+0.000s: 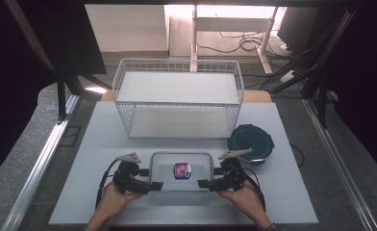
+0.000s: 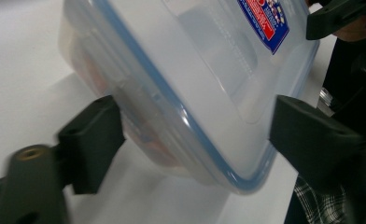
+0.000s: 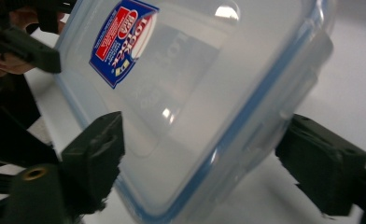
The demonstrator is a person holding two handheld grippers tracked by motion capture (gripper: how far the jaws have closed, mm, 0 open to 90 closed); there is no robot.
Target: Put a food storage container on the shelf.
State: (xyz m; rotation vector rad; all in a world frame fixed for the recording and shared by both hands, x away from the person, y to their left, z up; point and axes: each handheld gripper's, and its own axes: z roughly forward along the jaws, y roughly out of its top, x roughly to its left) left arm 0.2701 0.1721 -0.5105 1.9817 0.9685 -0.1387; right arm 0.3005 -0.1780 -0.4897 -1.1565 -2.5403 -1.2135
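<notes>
Clear plastic box sits between both parted tongs; whether they grip is unclear, its contents blurred.

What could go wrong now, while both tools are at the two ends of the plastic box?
1. The left tool and right tool each straddle a short end of the lidded plastic box; an uneven squeeze could tilt or drop it.
2. The smooth lid edge might slip from the pads.
3. The dark round bowl and wire basket stand close behind; a lift forward could bump them.
</notes>
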